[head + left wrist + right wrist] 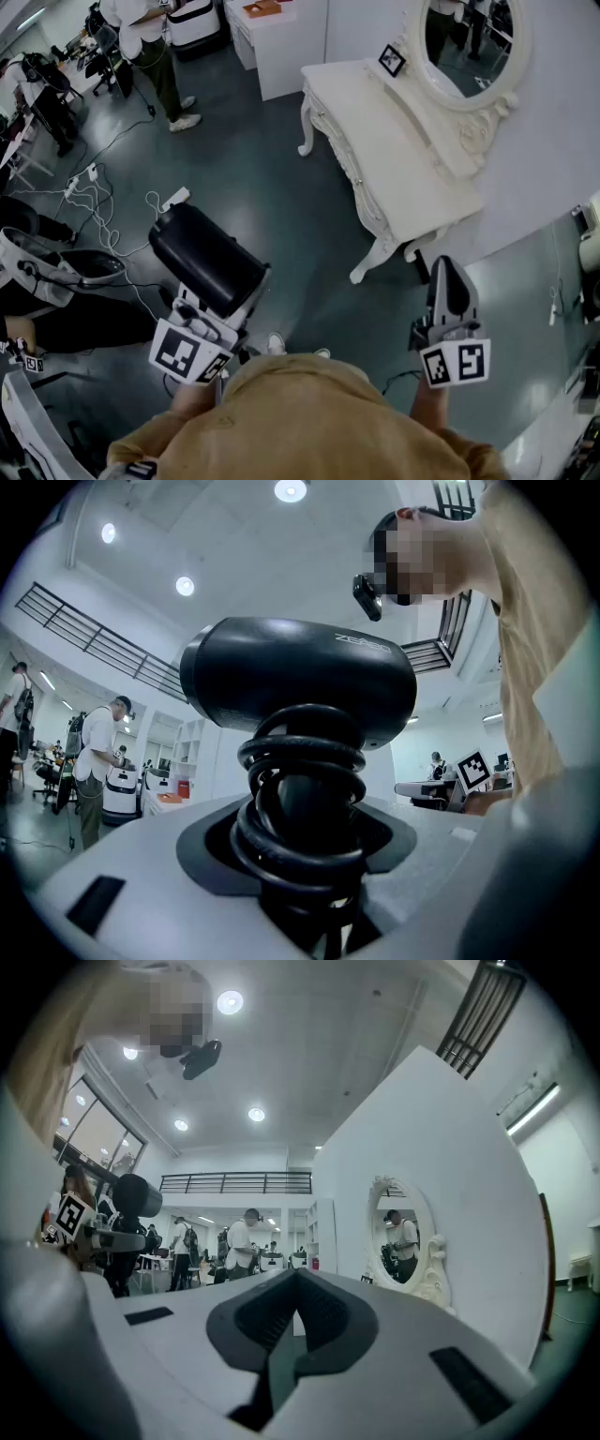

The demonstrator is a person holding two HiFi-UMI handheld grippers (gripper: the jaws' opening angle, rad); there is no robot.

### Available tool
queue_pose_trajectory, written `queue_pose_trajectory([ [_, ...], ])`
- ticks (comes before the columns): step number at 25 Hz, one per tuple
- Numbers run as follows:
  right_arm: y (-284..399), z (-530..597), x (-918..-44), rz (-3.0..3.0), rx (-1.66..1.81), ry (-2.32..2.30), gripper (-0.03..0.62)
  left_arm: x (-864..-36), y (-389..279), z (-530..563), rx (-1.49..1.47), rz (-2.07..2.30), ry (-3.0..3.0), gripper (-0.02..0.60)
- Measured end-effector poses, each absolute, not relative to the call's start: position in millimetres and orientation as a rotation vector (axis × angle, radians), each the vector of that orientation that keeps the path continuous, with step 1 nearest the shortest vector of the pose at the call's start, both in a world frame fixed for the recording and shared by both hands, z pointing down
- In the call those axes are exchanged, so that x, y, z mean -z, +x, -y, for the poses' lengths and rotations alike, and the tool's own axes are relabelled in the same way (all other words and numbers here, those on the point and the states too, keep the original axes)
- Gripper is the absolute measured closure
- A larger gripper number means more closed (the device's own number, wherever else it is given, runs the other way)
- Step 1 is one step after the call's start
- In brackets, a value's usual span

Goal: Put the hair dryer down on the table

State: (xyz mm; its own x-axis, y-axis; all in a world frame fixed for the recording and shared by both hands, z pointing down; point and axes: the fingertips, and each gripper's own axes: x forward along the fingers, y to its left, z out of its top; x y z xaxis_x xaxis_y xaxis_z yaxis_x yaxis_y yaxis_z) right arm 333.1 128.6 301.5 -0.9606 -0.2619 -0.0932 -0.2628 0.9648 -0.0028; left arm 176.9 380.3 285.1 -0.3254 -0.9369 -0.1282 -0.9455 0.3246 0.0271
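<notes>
l gripper (217, 314) pinching hair dryer (202, 255) handle; r gripper (449, 274) pressed together, empty

The hair dryer (298, 672) is smooth black plastic with a soft sheen; the table (375, 141) looks smooth and white-painted.

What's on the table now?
A small frame beside the mirror; otherwise the table top looks bare, nothing blocking the view. The dryer sits in the left gripper.
</notes>
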Motion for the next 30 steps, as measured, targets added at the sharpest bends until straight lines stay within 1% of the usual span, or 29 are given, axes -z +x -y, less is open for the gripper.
queue_pose_trajectory([
  [11, 315.3, -141.3, -300.7, -3.049, -0.094, -0.370, 0.594, -283.1, 163.1, -379.7, -0.162, -2.472, -1.778, 0.337],
  [18, 307.6, -148.4, -302.2, -3.038, 0.014, -0.309, 0.592, -280.7, 149.5, -378.2, -0.160, -2.468, -1.793, 0.337],
  [30, 275.9, -183.7, -302.0, -3.046, -0.004, -0.384, 0.592, -289.6, 111.5, -412.5, -0.183, -2.444, -1.840, 0.337],
])
